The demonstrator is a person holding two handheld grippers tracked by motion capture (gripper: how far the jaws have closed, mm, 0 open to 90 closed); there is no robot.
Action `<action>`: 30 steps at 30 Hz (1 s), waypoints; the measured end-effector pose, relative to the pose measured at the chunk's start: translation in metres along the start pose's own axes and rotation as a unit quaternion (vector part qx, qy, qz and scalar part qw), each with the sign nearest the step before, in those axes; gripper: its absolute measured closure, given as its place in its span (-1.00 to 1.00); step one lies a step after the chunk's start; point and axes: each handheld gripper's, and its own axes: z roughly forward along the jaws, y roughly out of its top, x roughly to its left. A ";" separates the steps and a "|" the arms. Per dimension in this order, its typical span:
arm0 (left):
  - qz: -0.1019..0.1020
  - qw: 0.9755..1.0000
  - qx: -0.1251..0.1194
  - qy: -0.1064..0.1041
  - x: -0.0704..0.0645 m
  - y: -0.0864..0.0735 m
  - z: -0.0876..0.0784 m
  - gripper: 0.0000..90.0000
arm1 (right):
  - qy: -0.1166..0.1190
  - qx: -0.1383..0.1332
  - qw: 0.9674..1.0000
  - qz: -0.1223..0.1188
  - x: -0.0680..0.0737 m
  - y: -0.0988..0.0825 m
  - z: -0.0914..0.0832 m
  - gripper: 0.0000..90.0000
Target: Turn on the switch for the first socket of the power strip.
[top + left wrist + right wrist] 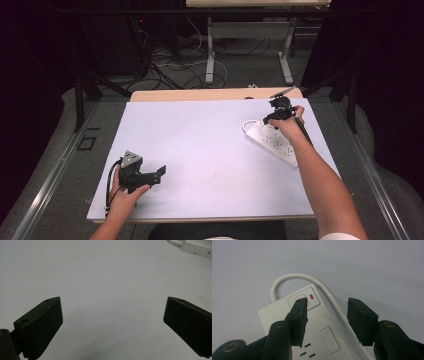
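My right gripper [327, 315] over switch end of white power strip [272, 142]; jaws parted, gripping nothing. One jaw tip at rocker switch [302, 300], beside red indicator [311, 296]; contact cannot be confirmed. Strip lies flat on white sheet [200, 145], far right area, cord [294, 277] looping from its end. My left gripper [112, 322] near left front edge of sheet, jaws wide apart, empty, well apart from strip.

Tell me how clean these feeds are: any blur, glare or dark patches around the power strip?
High view: white table sheet evenly lit, surroundings nearly black, power strip soft but readable. Right gripper view: right gripper slightly blurred close up, strip's switch sharp, no glare. Left gripper view: left gripper dark, faint shadow on the sheet.
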 end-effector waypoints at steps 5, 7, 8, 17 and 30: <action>0.000 1.000 0.000 0.000 0.000 0.000 0.000 -0.95 | -0.001 -0.014 1.000 0.006 0.002 0.002 -0.008 0.00; -0.001 1.000 0.000 0.000 0.000 0.000 0.000 -0.95 | -0.004 -0.020 1.000 0.006 0.003 0.004 -0.013 -0.03; 0.000 1.000 0.000 0.000 0.000 0.000 0.000 -0.95 | 0.000 -0.019 1.000 0.007 0.003 0.004 -0.016 -0.04; 0.000 1.000 0.000 0.001 0.000 0.000 0.000 -0.95 | -0.004 -0.027 0.999 -0.022 0.009 0.007 -0.032 -0.11; 0.001 1.000 0.001 0.001 0.000 0.000 0.000 -0.95 | 0.027 -0.039 0.998 -0.042 0.019 0.004 -0.041 -0.60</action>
